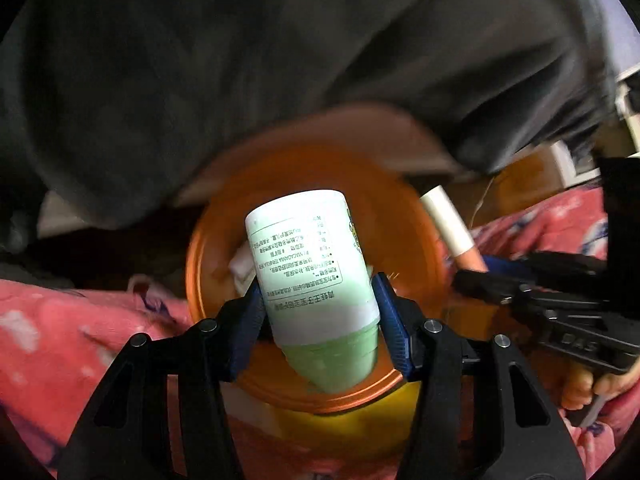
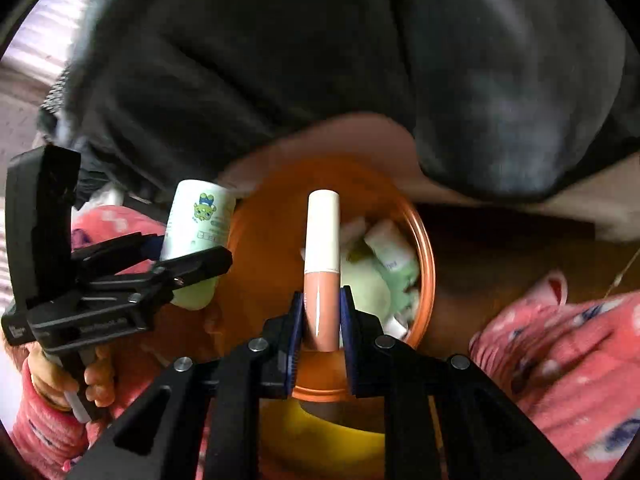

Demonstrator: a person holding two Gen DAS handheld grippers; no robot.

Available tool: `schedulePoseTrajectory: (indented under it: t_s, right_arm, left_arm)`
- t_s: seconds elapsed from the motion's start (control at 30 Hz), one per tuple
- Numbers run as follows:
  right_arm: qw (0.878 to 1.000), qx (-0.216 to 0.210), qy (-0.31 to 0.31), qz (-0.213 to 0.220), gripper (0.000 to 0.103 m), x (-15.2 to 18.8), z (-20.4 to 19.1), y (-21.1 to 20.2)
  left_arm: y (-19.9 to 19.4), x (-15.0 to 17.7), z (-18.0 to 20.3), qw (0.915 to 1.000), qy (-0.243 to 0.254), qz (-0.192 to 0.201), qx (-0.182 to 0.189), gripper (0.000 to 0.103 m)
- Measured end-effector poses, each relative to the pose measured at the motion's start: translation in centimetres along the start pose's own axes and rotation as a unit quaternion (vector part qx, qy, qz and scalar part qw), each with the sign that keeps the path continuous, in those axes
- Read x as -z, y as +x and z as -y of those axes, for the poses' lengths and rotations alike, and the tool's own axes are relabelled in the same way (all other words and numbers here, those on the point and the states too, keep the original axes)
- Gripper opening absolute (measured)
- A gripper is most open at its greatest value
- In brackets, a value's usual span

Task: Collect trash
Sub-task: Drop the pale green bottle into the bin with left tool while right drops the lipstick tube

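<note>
My left gripper [image 1: 318, 304] is shut on a pale green bottle with a white printed label [image 1: 316, 276] and holds it over the orange bin [image 1: 208, 248]. It also shows in the right wrist view [image 2: 188, 264], with the bottle [image 2: 196, 224] at the bin's left rim. My right gripper [image 2: 320, 320] is shut on a pink lip gloss tube with a white cap [image 2: 322, 264], held over the orange bin [image 2: 426, 264]. The tube [image 1: 450, 226] shows at the bin's right side in the left wrist view. Green and white packaging [image 2: 384, 264] lies inside the bin.
A dark grey garment [image 1: 280, 60] hangs over the space behind the bin. Pink patterned fabric [image 2: 560, 340] lies on both sides. A yellow object [image 2: 332, 436] sits just below the bin's near rim. A brown wooden surface [image 2: 500, 248] lies to the bin's right.
</note>
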State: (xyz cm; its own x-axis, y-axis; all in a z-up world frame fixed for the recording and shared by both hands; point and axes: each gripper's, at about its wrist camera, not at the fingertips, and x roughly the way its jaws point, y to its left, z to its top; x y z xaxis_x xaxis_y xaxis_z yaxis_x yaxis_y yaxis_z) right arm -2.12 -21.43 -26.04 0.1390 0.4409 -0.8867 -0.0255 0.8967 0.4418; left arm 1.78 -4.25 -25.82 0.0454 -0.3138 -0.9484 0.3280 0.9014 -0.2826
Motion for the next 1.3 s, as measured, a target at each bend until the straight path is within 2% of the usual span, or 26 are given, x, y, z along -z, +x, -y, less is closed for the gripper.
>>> schedulePoseTrajectory:
  t_s: [0.1, 0.23, 0.27, 0.3, 0.37, 0.4, 0.43, 0.53, 0.87, 1.1, 1.23, 1.3]
  right_arm:
    - [1.0, 0.0, 0.013, -0.017, 0.018, 0.0, 0.7, 1.0]
    - [1.0, 0.004, 0.015, -0.027, 0.02, 0.1, 1.0, 1.7]
    - [0.999, 0.009, 0.017, -0.026, 0.025, 0.1, 1.0, 1.8]
    - [0.999, 0.011, 0.018, -0.025, 0.045, -0.4, 0.8, 1.8]
    - [1.0, 0.023, 0.014, -0.014, 0.067, -0.5, 0.6, 1.7]
    - [1.0, 0.027, 0.011, -0.009, 0.066, -0.5, 0.5, 1.5]
    - [1.0, 0.026, 0.009, -0.008, 0.066, -0.4, 0.4, 1.5]
    - [0.999, 0.032, 0.015, -0.011, 0.067, -0.3, 0.6, 1.8]
    - [0.999, 0.037, 0.02, 0.002, 0.07, 0.0, 1.3, 1.0]
    - [0.997, 0.052, -0.009, 0.053, 0.07, 0.2, -0.3, -2.1]
    - [0.991, 0.072, -0.05, 0.098, 0.071, 0.3, -1.9, -5.4]
    - [0.988, 0.068, -0.063, 0.122, 0.076, 0.1, -2.7, -7.5]
  left_arm:
    - [2.2, -0.5, -0.6, 0.9991, -0.023, -0.035, 0.0, 0.052]
    - [3.5, -0.7, -0.5, 0.9982, -0.023, -0.054, -0.016, 0.053]
    - [3.7, -0.7, -0.4, 0.9979, -0.023, -0.057, -0.02, 0.053]
    - [3.8, -0.6, -0.4, 0.9976, -0.026, -0.059, -0.023, 0.054]
    - [3.8, -0.7, -0.1, 0.9977, -0.032, -0.056, -0.023, 0.064]
    - [3.5, -0.6, -0.2, 0.9978, -0.037, -0.049, -0.023, 0.071]
    - [3.3, -0.5, -0.4, 0.998, -0.041, -0.044, -0.023, 0.072]
    - [2.6, -0.5, -1.1, 0.9979, -0.05, -0.038, -0.014, 0.073]
    - [1.2, -0.3, -0.7, 0.9986, -0.04, -0.003, -0.035, 0.074]
    - [-2.2, 0.4, 0.7, 0.9947, -0.027, 0.06, -0.079, 0.074]
    - [-5.7, 1.0, 1.8, 0.9874, -0.014, 0.116, -0.108, 0.074]
    - [-7.9, 1.1, 2.0, 0.9825, -0.014, 0.148, -0.112, 0.074]
